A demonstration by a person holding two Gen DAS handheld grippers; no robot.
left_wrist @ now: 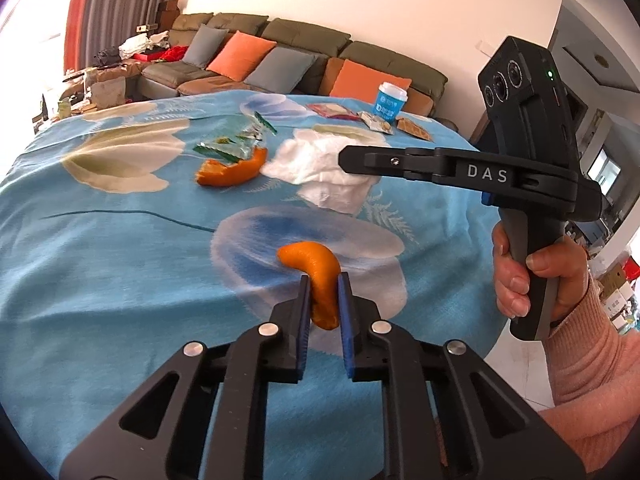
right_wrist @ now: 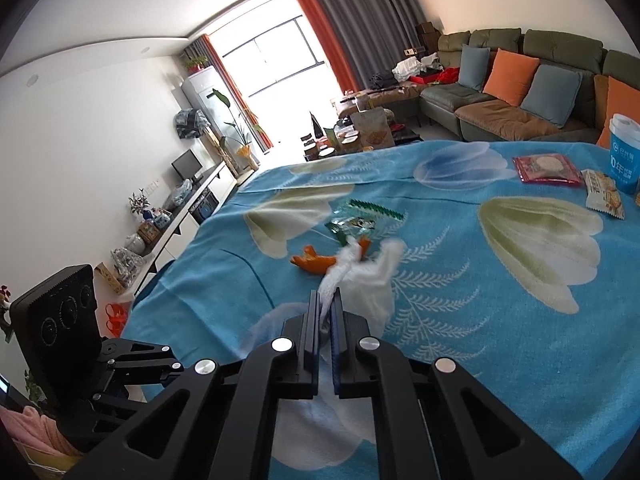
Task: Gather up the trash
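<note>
My left gripper (left_wrist: 324, 282) is shut on a curved piece of orange peel (left_wrist: 316, 272) that sticks up between its blue pads, above the blue flowered tablecloth (left_wrist: 120, 260). My right gripper (right_wrist: 326, 300) is shut on a crumpled white tissue (right_wrist: 368, 276), which hangs off its tips over the cloth. In the left wrist view the right gripper (left_wrist: 346, 160) reaches in from the right, its tips at the tissue (left_wrist: 320, 172). Beyond lie a second orange peel (left_wrist: 232, 170) and a green torn wrapper (left_wrist: 236, 142).
At the far edge stand a blue paper cup (left_wrist: 390, 102) and several snack packets (left_wrist: 374, 120). A person's hand (left_wrist: 532, 276) in a pink sleeve holds the right gripper's handle. A sofa with orange and grey cushions (left_wrist: 280, 56) lies behind the table.
</note>
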